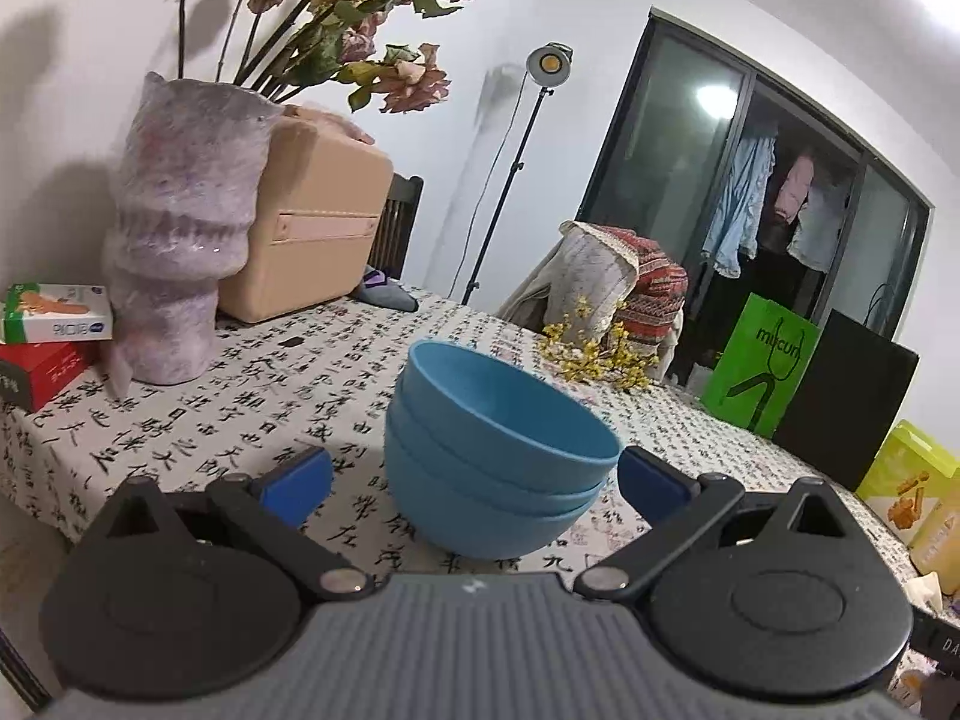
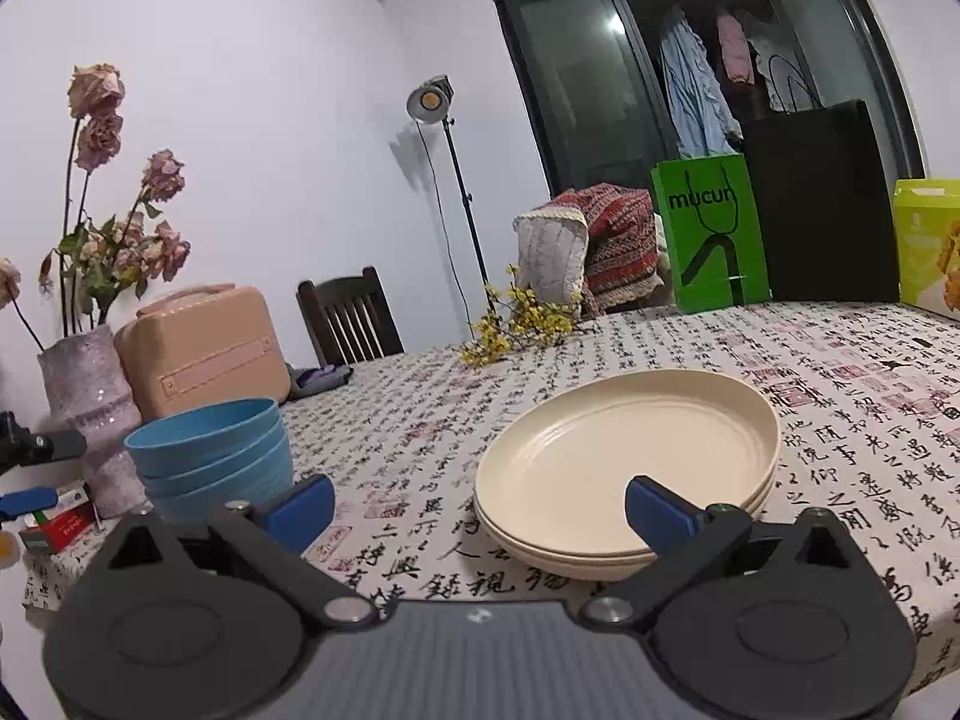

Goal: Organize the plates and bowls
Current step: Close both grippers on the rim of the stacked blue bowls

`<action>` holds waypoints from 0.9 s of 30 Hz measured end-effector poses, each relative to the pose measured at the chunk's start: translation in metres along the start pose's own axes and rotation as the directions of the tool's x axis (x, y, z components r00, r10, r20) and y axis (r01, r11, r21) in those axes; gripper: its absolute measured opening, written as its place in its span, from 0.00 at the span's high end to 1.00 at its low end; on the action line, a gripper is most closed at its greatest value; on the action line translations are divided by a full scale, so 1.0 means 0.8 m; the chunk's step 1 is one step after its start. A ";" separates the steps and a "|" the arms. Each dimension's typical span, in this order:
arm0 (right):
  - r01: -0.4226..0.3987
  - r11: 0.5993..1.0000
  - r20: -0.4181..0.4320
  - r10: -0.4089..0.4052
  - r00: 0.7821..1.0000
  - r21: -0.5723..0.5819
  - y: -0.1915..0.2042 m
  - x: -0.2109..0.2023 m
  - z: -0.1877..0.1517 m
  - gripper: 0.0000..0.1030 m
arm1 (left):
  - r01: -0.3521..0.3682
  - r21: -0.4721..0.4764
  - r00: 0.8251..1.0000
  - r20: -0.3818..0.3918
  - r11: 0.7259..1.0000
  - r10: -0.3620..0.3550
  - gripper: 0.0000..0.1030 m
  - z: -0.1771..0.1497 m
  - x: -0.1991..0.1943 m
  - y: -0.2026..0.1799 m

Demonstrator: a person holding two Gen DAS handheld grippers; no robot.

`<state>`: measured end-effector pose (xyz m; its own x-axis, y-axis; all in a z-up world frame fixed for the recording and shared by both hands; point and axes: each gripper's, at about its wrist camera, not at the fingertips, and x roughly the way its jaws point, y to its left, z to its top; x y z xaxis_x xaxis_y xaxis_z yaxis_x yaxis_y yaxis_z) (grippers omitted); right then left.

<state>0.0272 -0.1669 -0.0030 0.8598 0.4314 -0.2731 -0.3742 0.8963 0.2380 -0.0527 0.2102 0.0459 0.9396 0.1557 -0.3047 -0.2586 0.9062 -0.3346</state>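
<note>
White walls (image 2: 252, 120) are enclosing the room, and a studio lamp (image 2: 429, 99) on a thin black stand is glowing near the corner. A dark-framed glass door (image 2: 600, 78) is reflecting a ceiling light, with clothes (image 2: 690, 90) hanging behind it. A dark wooden chair (image 2: 351, 318) is standing at the table's (image 2: 840, 372) far edge, and another chair, draped with patterned blankets (image 2: 606, 246), is sitting beside it. A calligraphy-print cloth is covering the table.

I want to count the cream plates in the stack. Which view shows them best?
The right wrist view: the cream plates lie just ahead of the open right claw, rim edges visible, apparently three stacked. The left wrist view shows none of them, only the blue bowls.
</note>
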 end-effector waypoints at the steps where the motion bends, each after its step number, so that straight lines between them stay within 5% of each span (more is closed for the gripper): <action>1: 0.001 1.000 -0.007 -0.001 1.000 -0.002 0.000 0.001 0.002 0.00 | 0.002 -0.002 1.000 0.004 1.000 -0.002 0.00 0.001 0.001 -0.001; 8: 0.003 1.000 -0.046 -0.003 0.999 -0.009 -0.008 0.016 0.014 0.00 | -0.002 0.004 1.000 -0.007 1.000 0.002 0.00 0.010 0.025 -0.005; 17: -0.130 0.992 -0.188 0.127 0.974 0.001 0.013 0.091 0.050 0.00 | -0.031 0.081 0.999 -0.021 0.996 0.033 0.00 0.041 0.061 0.001; 27: -0.262 0.965 -0.320 0.243 0.916 -0.016 0.084 0.180 0.089 0.00 | -0.064 0.005 0.972 -0.226 0.998 0.064 0.00 0.084 0.125 0.047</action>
<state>0.1509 -0.0518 0.0401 0.5855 0.6455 -0.4904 -0.5916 0.7538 0.2859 0.0470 0.2860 0.0627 0.8464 0.1203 -0.5188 -0.3172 0.8964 -0.3096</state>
